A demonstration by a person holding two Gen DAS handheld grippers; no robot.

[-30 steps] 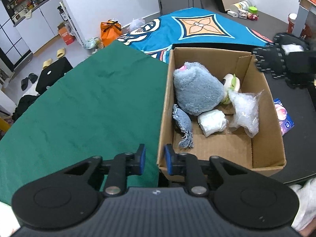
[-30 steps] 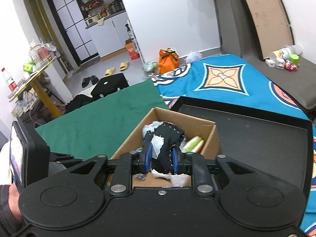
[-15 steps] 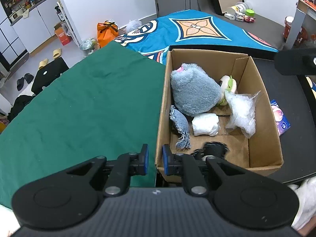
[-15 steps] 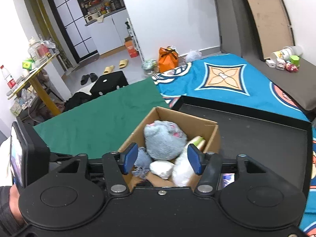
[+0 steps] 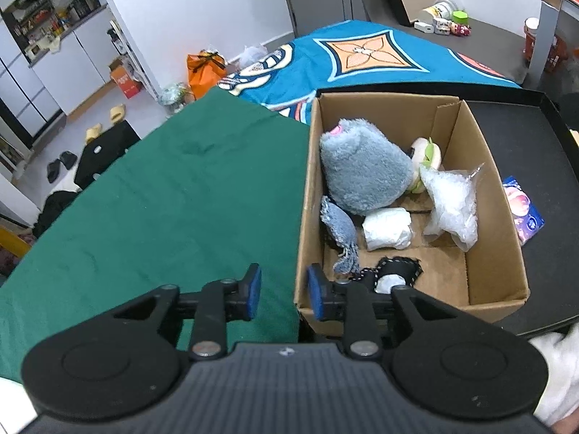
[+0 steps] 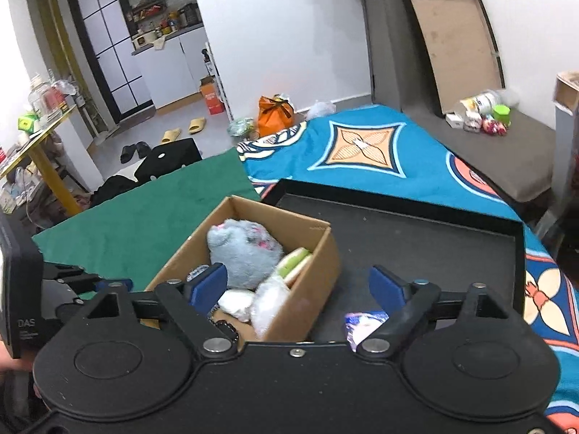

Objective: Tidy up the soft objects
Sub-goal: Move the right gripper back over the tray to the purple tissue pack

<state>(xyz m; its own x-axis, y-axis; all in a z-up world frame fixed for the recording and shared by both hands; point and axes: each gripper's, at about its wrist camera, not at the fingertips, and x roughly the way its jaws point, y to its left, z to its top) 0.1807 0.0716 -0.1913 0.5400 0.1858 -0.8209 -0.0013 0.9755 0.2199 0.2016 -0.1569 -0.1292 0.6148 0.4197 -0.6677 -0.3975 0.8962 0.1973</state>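
my right claw [image 6: 298,285] spread wide and empty above the brown cardboard box [image 6: 311,289], my left claw [image 5: 281,291] parted, empty, at its near corner, black stitched pouch [image 5: 396,271] inside beside fluffy grey plush toy [image 5: 365,171]

Legible text: "DAS" in pale letters on the black flat panel [image 6: 21,289] at the left edge of the right wrist view. Smaller print beneath is unreadable.

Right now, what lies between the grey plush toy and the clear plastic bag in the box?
In the left wrist view, a plush burger sits wedged between the grey plush toy and the clear plastic bag, inside the cardboard box.
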